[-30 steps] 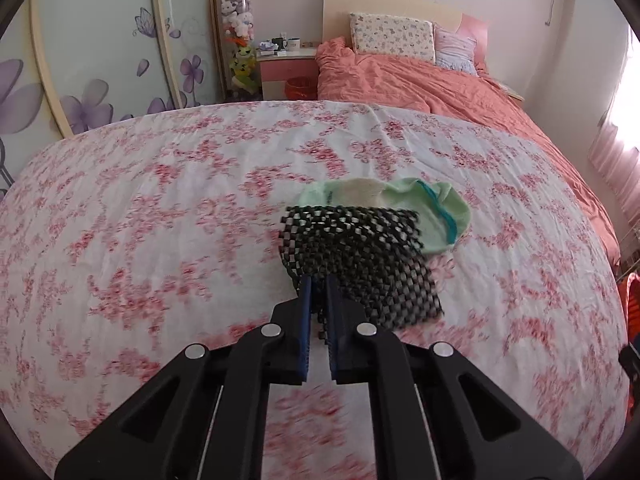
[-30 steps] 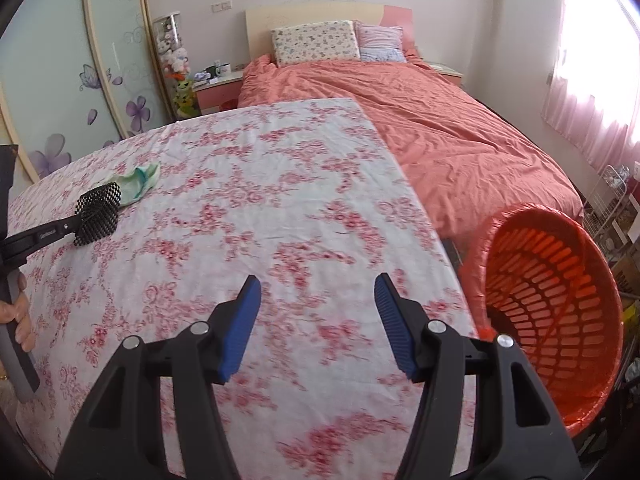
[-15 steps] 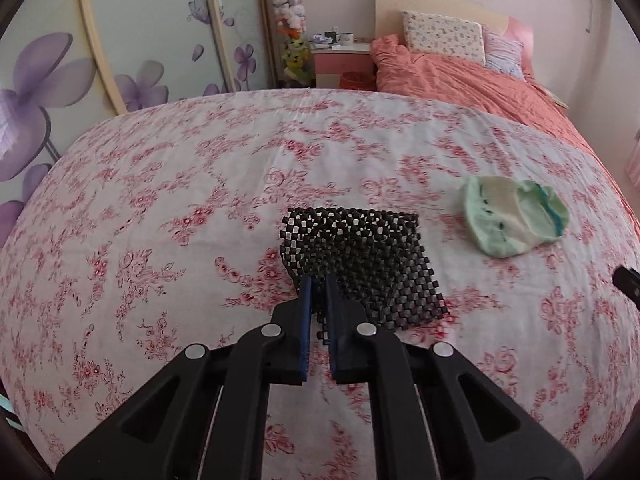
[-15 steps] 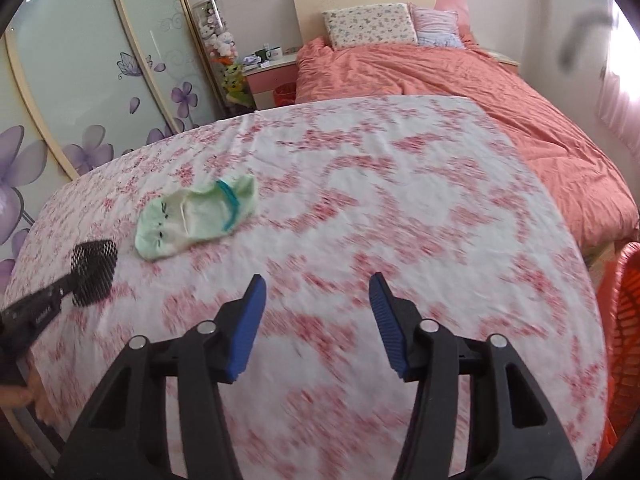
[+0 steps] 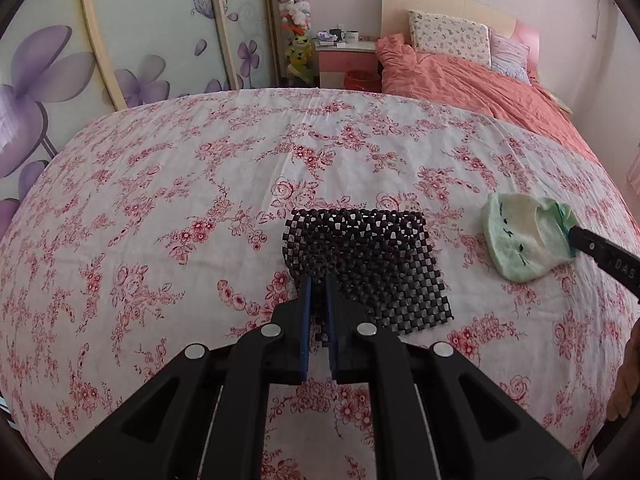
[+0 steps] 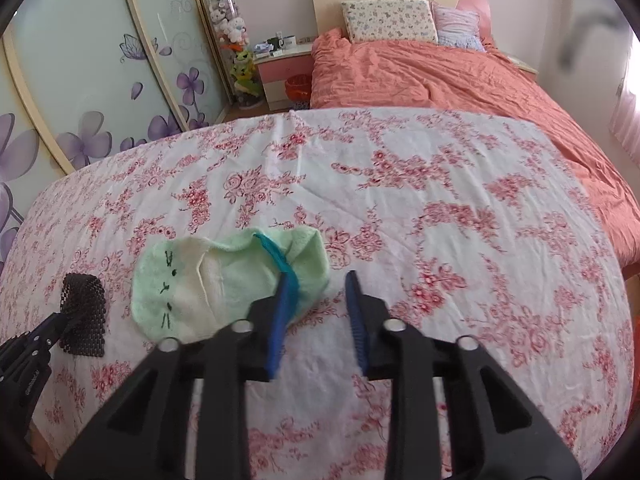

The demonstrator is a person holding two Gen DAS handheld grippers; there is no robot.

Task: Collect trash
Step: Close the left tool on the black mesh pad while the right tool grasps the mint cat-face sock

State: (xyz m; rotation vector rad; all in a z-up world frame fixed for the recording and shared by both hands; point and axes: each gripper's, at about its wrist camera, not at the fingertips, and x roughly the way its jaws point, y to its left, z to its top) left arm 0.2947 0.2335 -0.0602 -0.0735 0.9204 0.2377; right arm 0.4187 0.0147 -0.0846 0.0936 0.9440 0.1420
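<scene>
Leftward, mesh mat (image 5: 362, 264) in left gripper (image 5: 316, 292)

Matt black mesh mat (image 5: 366, 266), fuzzy cloth sock (image 6: 224, 280), printed cotton sheet (image 6: 440, 208)

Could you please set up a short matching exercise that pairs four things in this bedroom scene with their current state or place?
Things:
1. black mesh mat
2. green sock
3. right gripper
4. floral pillow

States or places:
A. open, one finger at the sock's cuff
B. at the head of the bed with the orange duvet
C. clamped at its near edge by the left gripper
D. lying flat on the floral sheet, not clamped

Pairs: 1-C, 2-D, 3-A, 4-B
</scene>
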